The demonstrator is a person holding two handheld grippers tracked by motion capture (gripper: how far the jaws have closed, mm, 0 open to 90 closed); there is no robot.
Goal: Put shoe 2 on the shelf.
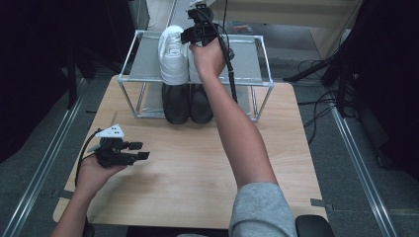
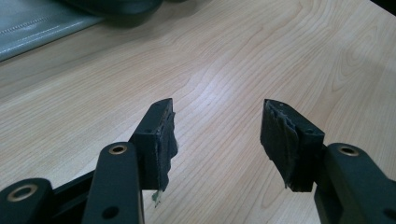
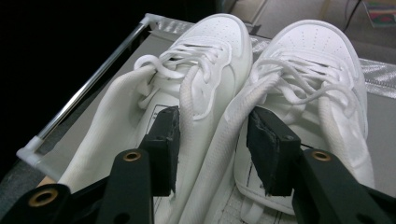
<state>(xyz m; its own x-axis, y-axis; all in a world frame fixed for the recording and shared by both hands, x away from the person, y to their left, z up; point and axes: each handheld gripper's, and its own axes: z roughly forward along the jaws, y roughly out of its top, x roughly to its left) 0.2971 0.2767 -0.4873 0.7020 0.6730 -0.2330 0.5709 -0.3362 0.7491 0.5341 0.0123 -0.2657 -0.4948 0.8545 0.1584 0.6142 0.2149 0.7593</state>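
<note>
Up on the top shelf of the metal rack (image 1: 129,58), the right gripper (image 3: 212,140) hangs over the pair of white sneakers (image 3: 261,93), which sit side by side with their toes pointing away from the person. Its jaws are spread, one inside the opening of the left-hand shoe (image 1: 173,54) and the other inside its neighbour (image 3: 317,74), so the two adjoining collars pass between them; the pads stand a little off the shoes, so nothing is clamped. Below, on the lower shelf, a pair of black shoes (image 1: 187,103) sits directly underneath the white pair. Meanwhile the left gripper (image 1: 129,150) rests low over the near-left part of the wooden table (image 1: 197,163), well apart from the rack, held in the person's hand with its cable trailing back. Seen along its own jaws, they gape wide with only bare wood grain between the worn pads (image 2: 166,140), gripping nothing at all.
</note>
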